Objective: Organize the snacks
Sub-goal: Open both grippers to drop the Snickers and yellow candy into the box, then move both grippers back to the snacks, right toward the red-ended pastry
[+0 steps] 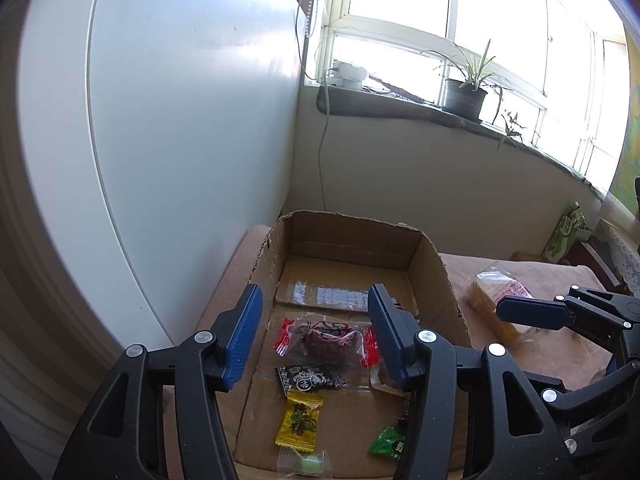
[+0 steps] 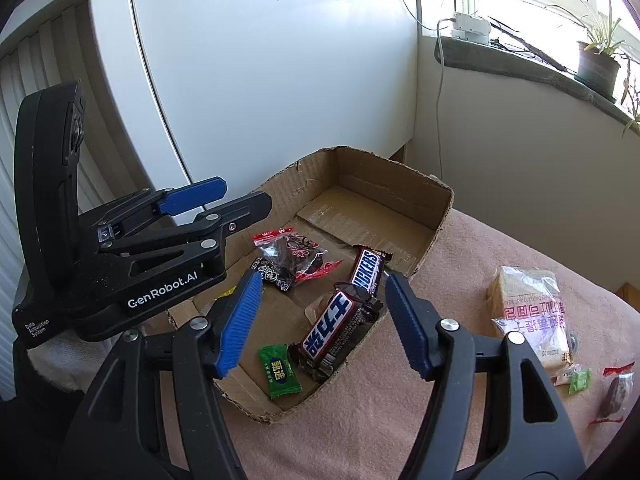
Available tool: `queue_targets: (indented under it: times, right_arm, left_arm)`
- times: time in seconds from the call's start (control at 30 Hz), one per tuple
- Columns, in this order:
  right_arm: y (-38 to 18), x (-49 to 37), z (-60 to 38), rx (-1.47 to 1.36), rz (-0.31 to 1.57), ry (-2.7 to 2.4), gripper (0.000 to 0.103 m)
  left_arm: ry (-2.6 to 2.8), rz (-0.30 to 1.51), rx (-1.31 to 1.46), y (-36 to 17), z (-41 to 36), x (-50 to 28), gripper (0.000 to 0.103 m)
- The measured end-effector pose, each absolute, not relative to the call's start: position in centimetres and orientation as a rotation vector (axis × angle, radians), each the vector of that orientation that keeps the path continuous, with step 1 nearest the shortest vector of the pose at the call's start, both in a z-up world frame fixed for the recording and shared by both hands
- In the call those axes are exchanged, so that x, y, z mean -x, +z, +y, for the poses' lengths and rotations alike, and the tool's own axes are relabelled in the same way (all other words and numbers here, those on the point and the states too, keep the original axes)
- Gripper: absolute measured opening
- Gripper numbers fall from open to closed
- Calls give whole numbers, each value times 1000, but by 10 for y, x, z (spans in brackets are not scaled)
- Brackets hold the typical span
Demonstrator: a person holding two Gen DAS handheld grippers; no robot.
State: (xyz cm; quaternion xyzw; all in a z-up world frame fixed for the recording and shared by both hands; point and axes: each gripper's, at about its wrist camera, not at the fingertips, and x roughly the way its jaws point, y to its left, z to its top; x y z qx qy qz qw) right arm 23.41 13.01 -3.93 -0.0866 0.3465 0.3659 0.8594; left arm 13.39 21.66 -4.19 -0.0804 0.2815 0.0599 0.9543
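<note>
A shallow cardboard box (image 1: 434, 264) sits on a pink cloth. In it lie a clear red-edged packet of dark fruit (image 1: 324, 340), a black packet (image 1: 310, 378), a yellow candy (image 1: 300, 420), a green candy (image 1: 386, 442) and a clear-wrapped pale green sweet (image 1: 306, 464). My left gripper (image 1: 316, 340) hangs open above the fruit packet, with nothing between its pads. The right wrist view shows two Snickers bars (image 2: 332, 332) in the box (image 2: 440, 216) beside the green candy (image 2: 278, 370). My right gripper (image 2: 324, 320) stands open over the bars, pads apart from them.
A bagged bread loaf (image 2: 528, 312) lies on the cloth right of the box, with a small green candy (image 2: 580, 380) and a red-edged fruit packet (image 2: 616, 392) near it. A white cabinet (image 2: 260, 60) stands behind the box. A windowsill with a potted plant (image 1: 466, 96) runs along the back.
</note>
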Motion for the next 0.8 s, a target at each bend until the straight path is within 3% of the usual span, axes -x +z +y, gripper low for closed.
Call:
queue_targets:
  times: [0.17,0.3,0.67,0.8]
  right_arm:
    - [-37,-235,119,179,720,740,75]
    - [-36,-236,107,166,715,715,83]
    - [-35,-241,73,138,720,658,84]
    - [-34,-241,56,126,718,631,92]
  left_arm:
    - [119,571,152,-40,211,-135,62]
    - [112,562,146,-37,204,-136,63]
    - [90,553,112,-31,181,-140,72]
    - [76,556,108,-31,172,-143,76]
